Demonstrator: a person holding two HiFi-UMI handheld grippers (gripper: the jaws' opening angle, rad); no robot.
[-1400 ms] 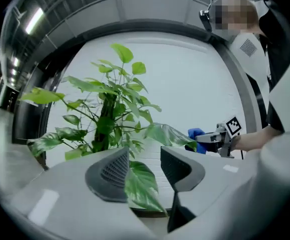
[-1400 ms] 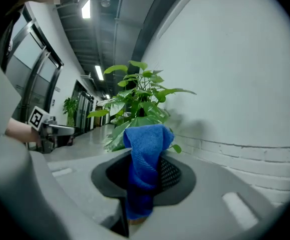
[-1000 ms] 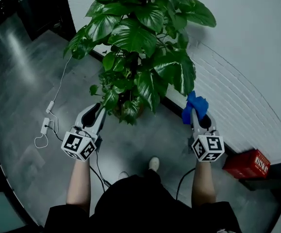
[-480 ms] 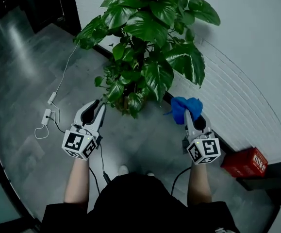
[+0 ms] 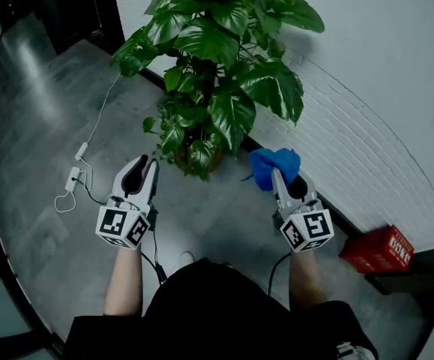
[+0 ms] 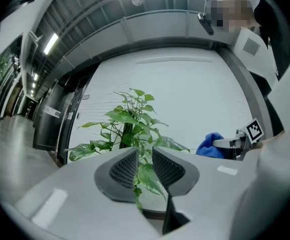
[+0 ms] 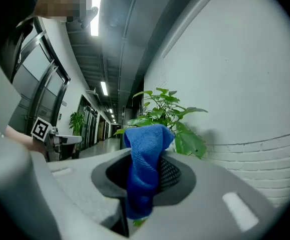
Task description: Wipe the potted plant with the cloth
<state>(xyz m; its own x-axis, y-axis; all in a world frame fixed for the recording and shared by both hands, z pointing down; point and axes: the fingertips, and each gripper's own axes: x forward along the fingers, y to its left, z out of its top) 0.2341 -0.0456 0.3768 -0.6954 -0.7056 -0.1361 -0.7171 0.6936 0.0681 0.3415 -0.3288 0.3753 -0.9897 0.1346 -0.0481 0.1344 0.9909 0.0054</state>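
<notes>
A leafy potted plant [image 5: 217, 73] stands on the floor against the white wall, its pot mostly hidden under the foliage. My right gripper [image 5: 278, 175] is shut on a blue cloth [image 5: 271, 165], which bunches over its tips just right of the lowest leaves without touching them. In the right gripper view the cloth [image 7: 145, 169] hangs between the jaws with the plant [image 7: 165, 114] behind. My left gripper [image 5: 143, 163] points at the plant's base from the left. Its jaws stand slightly apart with nothing between them, and leaves [image 6: 129, 129] show through the gap.
A white cable with a small adapter [image 5: 73, 178] trails over the grey floor left of the plant. A red box [image 5: 381, 252] sits by the wall at the lower right. The white brick wall [image 5: 366, 126] runs behind the plant. A dark doorway [image 5: 74, 6] is at top left.
My right gripper and the blue cloth have drifted left, closer to the plant's lower leaves. The left gripper keeps about the same spot in the view. The shoe seen earlier has slipped almost out of sight.
</notes>
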